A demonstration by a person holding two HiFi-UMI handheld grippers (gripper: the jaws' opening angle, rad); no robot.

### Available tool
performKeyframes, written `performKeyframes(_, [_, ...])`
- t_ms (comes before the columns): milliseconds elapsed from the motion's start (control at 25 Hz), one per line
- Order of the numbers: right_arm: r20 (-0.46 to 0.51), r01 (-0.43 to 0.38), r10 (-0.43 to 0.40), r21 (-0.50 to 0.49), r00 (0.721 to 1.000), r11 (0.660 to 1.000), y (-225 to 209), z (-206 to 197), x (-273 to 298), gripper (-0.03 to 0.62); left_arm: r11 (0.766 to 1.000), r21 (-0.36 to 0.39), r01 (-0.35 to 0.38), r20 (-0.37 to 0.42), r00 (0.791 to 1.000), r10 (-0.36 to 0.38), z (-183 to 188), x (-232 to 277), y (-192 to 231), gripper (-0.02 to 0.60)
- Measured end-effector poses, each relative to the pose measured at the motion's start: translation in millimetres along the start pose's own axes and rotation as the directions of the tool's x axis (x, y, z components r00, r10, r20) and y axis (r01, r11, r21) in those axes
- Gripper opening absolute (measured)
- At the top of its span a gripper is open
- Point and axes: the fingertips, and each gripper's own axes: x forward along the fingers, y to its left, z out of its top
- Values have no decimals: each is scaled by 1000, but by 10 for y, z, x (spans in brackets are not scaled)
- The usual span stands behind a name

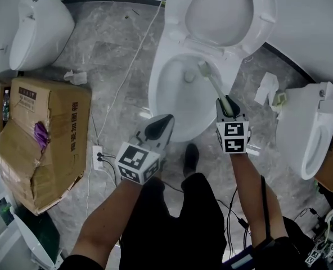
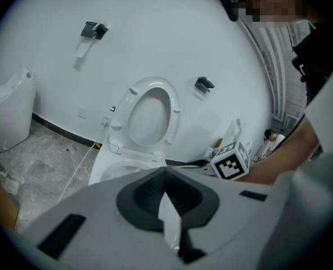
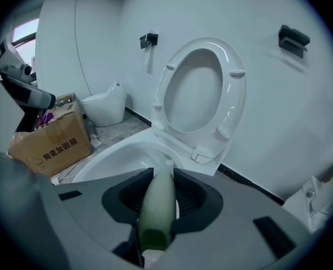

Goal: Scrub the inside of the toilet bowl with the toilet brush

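Observation:
A white toilet stands with its seat (image 1: 220,10) raised and its bowl (image 1: 175,94) open below me. My right gripper (image 1: 226,107) is shut on the pale green handle of the toilet brush (image 1: 216,86). The brush head (image 1: 202,67) reaches into the far side of the bowl. In the right gripper view the handle (image 3: 157,207) runs out between the jaws toward the bowl (image 3: 118,156), and only the tip of the head (image 3: 169,165) shows. My left gripper (image 1: 162,127) hovers shut and empty over the bowl's near rim. Its jaws (image 2: 166,193) point at the toilet (image 2: 147,117).
A torn cardboard box (image 1: 43,134) lies at the left, with another toilet (image 1: 40,27) behind it. A third toilet (image 1: 313,128) stands at the right. A white cable (image 1: 127,72) runs across the marble floor to a power strip (image 1: 98,156). Crumpled paper (image 1: 76,77) lies nearby.

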Motion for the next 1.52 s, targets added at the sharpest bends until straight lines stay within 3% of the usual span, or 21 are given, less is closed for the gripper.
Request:
performKeyframes(760, [-15,35,-35,27,999,999,-49,-319,-368,117,1000,18,23,-14,1000,-23,-180,-106,-296,9])
performKeyframes(1000, [-23,19,-19,17,1000,1000,-12,-455,-484,115,1000,3,25,18,1000,-25,-168,-172,-371,9])
performKeyframes(1520, [-16,-32,31,-24,999,999,157,-705,-717,115,1000,-6,17,11,1000,-17,-338,-294,-480,9])
